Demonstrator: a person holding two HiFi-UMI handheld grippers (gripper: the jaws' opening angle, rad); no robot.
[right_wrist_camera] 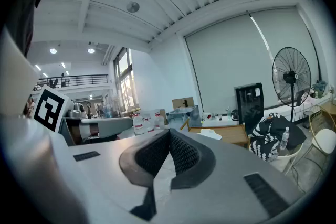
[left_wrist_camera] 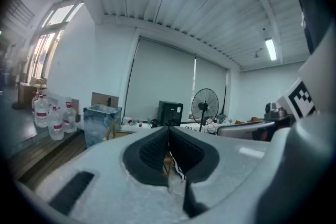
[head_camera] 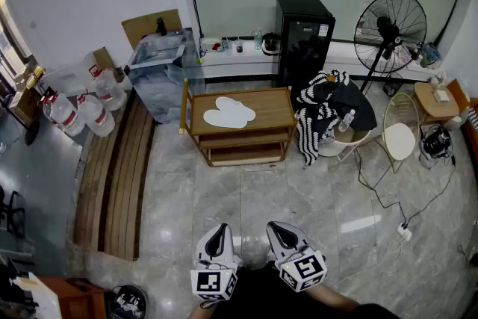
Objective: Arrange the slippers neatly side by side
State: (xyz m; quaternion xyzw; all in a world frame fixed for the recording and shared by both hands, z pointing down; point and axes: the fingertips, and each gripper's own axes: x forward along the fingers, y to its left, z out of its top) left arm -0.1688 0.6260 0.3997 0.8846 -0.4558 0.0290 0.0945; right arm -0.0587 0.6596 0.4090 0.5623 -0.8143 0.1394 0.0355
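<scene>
Two white slippers (head_camera: 229, 113) lie overlapping on the top of a low wooden table (head_camera: 276, 107) across the room. In the right gripper view the slippers (right_wrist_camera: 211, 134) show as a pale shape on that table (right_wrist_camera: 233, 135). My left gripper (head_camera: 218, 234) and right gripper (head_camera: 278, 230) are held low near my body, far from the table. Both are shut, jaws meeting at the tips with nothing between them. In their own views the left gripper (left_wrist_camera: 168, 128) and the right gripper (right_wrist_camera: 169, 132) point toward the table.
A black cabinet (head_camera: 302, 37) and a standing fan (head_camera: 389, 28) stand behind the table. A chair with striped cloth (head_camera: 328, 112) is at its right. Water bottles (head_camera: 78, 110), a clear bin (head_camera: 160, 71) and a wooden bench (head_camera: 116, 175) are at the left. Cables (head_camera: 388, 198) cross the floor at the right.
</scene>
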